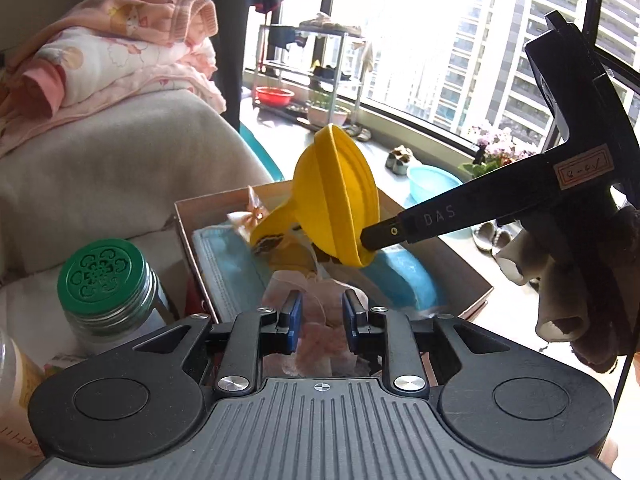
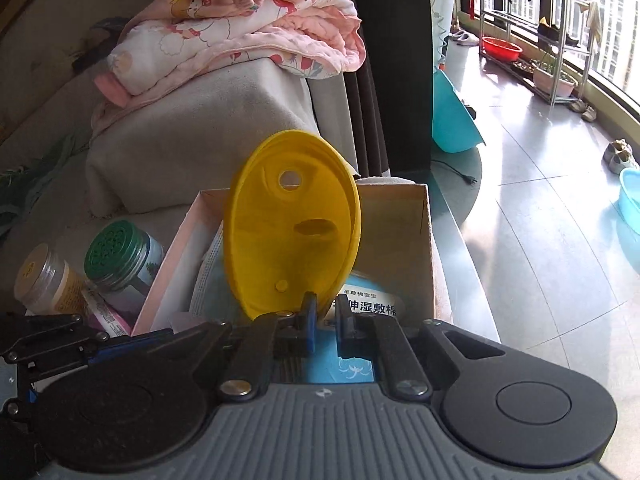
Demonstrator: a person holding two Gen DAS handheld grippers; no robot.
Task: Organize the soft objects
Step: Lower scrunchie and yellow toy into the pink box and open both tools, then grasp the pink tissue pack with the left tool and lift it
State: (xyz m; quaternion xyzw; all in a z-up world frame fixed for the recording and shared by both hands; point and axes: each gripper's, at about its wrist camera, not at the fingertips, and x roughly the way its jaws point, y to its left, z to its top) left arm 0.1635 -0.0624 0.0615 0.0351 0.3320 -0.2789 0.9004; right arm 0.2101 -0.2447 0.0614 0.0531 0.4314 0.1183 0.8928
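Note:
A yellow silicone funnel (image 2: 292, 224) is held by its rim in my right gripper (image 2: 325, 312), above an open cardboard box (image 2: 400, 232). In the left wrist view the funnel (image 1: 332, 196) hangs over the box (image 1: 460, 276), pinched by the right gripper's fingers (image 1: 384, 236). My left gripper (image 1: 322, 312) is shut on a pink translucent packet (image 1: 316, 300) at the box's near edge. The box holds blue face masks (image 1: 224, 264) and a blue cotton-pad pack (image 2: 372, 304).
A green-lidded glass jar (image 1: 108, 280) and a yellow-labelled jar (image 2: 44, 280) stand left of the box. Pink folded blankets (image 2: 240, 28) lie on a grey sofa arm (image 2: 200, 136). Tiled floor, a blue basin (image 2: 452, 116) and a shoe rack (image 2: 536, 32) are to the right.

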